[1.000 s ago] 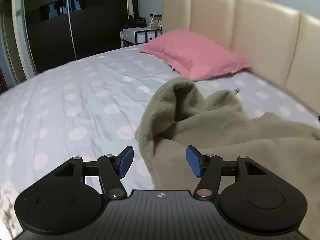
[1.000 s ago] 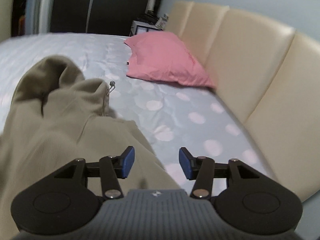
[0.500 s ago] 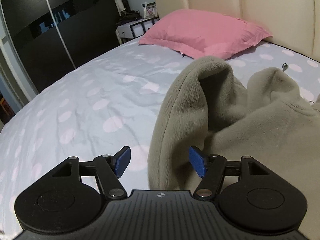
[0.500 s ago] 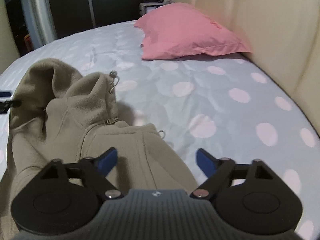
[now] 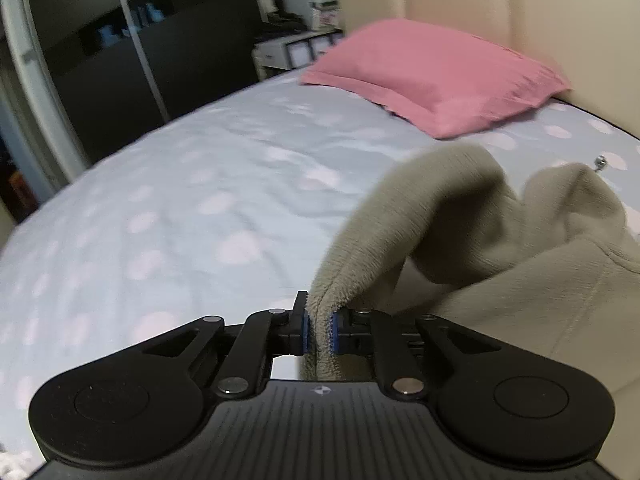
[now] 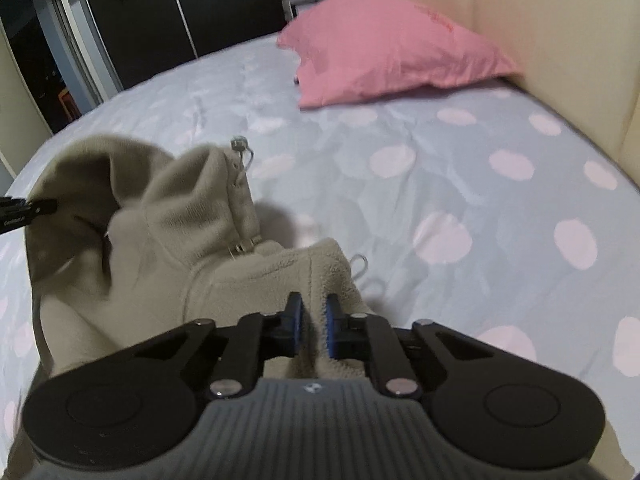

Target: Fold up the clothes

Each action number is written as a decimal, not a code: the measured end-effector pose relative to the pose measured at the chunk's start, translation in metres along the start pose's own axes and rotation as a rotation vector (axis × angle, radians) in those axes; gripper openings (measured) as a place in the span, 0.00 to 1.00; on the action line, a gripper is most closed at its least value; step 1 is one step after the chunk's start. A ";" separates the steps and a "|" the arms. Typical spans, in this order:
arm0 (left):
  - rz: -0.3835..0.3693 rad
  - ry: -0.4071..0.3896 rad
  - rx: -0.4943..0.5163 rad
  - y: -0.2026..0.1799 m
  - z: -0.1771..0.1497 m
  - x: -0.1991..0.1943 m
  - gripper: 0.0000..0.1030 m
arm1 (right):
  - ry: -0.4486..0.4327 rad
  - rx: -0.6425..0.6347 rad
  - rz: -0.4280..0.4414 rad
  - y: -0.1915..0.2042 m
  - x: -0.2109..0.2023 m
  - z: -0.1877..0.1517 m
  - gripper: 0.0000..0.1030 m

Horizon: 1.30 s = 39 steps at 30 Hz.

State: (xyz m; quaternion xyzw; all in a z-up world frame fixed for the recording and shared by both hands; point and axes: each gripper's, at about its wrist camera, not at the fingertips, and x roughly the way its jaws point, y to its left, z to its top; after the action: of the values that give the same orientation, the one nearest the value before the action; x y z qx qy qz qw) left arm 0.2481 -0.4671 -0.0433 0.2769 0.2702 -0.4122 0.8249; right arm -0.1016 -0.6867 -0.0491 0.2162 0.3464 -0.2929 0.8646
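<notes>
A beige fleece jacket [image 5: 520, 272] lies rumpled on the bed, its collar standing up with a metal zip pull [image 5: 600, 161] at the far side. My left gripper [image 5: 319, 332] is shut on the jacket's left edge. In the right wrist view the same jacket [image 6: 192, 216] fills the left half, and my right gripper [image 6: 312, 330] is shut on a fold of its right front edge. The left gripper's tip [image 6: 24, 212] shows at the far left, against the collar. A zip pull [image 6: 240, 145] sticks up from the collar.
The bed has a pale blue sheet with pink dots [image 5: 180, 216]. A pink pillow [image 5: 436, 76] lies by the cream padded headboard [image 6: 560, 32]. A dark wardrobe [image 5: 140, 40] and a white bedside unit [image 5: 296, 52] stand beyond the bed.
Both grippers were open and have closed on the jacket, the left on its left edge, the right on its right front edge. Both moved in closer to the fabric.
</notes>
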 end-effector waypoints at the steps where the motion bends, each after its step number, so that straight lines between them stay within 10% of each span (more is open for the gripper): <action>1: 0.018 0.005 -0.012 0.008 0.001 -0.008 0.07 | -0.021 -0.012 -0.003 0.005 -0.007 0.001 0.11; 21: 0.396 -0.184 -0.281 0.212 -0.062 -0.315 0.07 | -0.448 -0.163 0.251 0.180 -0.140 0.029 0.10; 28: 0.443 -0.012 -0.367 0.239 -0.165 -0.347 0.07 | -0.283 -0.368 0.338 0.254 -0.127 -0.007 0.10; 39: 0.319 0.341 -0.352 0.212 -0.296 -0.328 0.07 | 0.142 -0.679 0.350 0.274 -0.099 -0.142 0.10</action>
State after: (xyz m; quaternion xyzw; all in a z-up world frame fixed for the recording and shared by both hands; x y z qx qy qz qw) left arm 0.1908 0.0157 0.0204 0.2340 0.4254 -0.1716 0.8573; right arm -0.0467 -0.3686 -0.0251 -0.0066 0.4403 0.0060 0.8978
